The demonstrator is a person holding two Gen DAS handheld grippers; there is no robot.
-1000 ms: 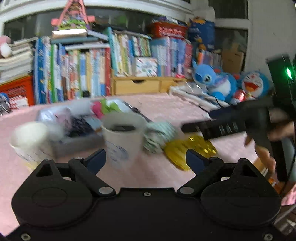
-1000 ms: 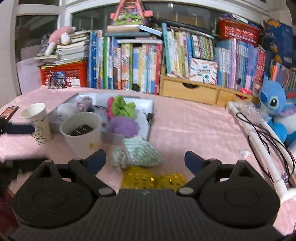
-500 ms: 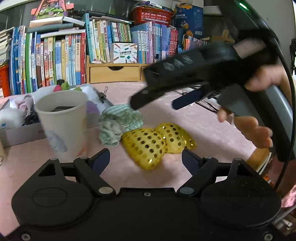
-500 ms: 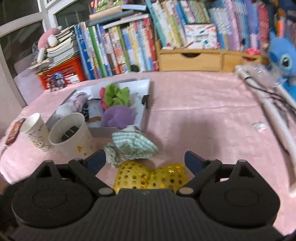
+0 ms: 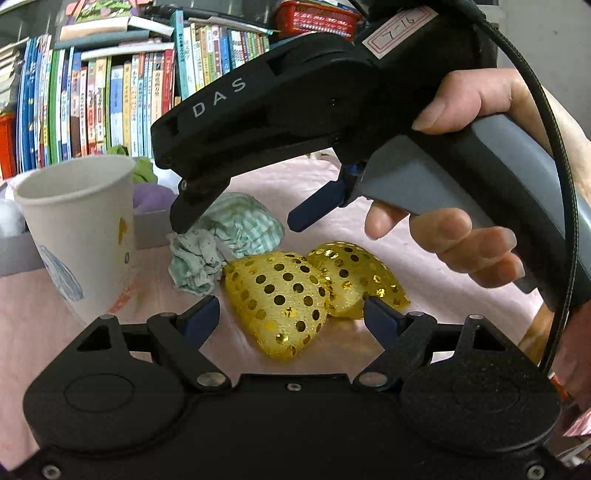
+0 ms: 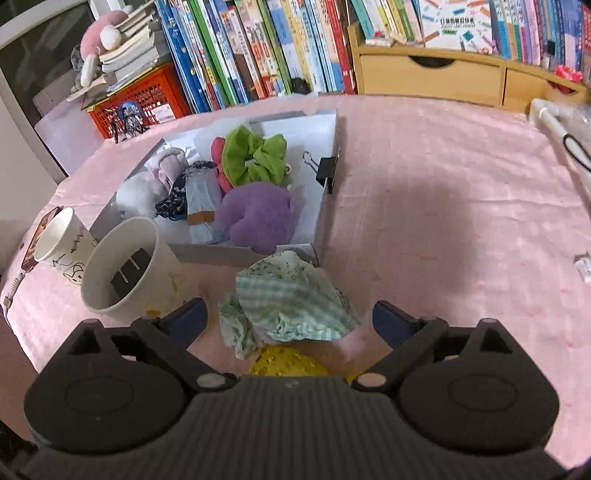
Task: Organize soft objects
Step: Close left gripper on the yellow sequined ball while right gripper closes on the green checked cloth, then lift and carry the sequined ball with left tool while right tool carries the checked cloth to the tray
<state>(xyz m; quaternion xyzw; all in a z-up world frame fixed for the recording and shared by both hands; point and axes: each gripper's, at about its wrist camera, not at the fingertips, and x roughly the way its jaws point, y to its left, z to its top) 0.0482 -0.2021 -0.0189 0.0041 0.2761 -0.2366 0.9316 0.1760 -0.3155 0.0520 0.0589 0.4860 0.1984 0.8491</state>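
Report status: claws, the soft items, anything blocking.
Both claws open, empty: left claw facing gold sequin bow, right claw over green checked cloth. Both lie outside the white box. Paper cup close beside cloth.

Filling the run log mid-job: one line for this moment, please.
left gripper: open, over gold sequin bow | right gripper: open, over green cloth | box: partly filled | nothing held

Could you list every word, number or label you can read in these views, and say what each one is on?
"DAS": white letters on the side of the right gripper.
"7-16": handwritten, as best it reads, on a red-bordered sticker on top of that gripper.
Book spines on the shelf: print too small and blurred to read.
Box of coloured pencils: title characters too small to read.
Paper cups: drawings only, no legible text.
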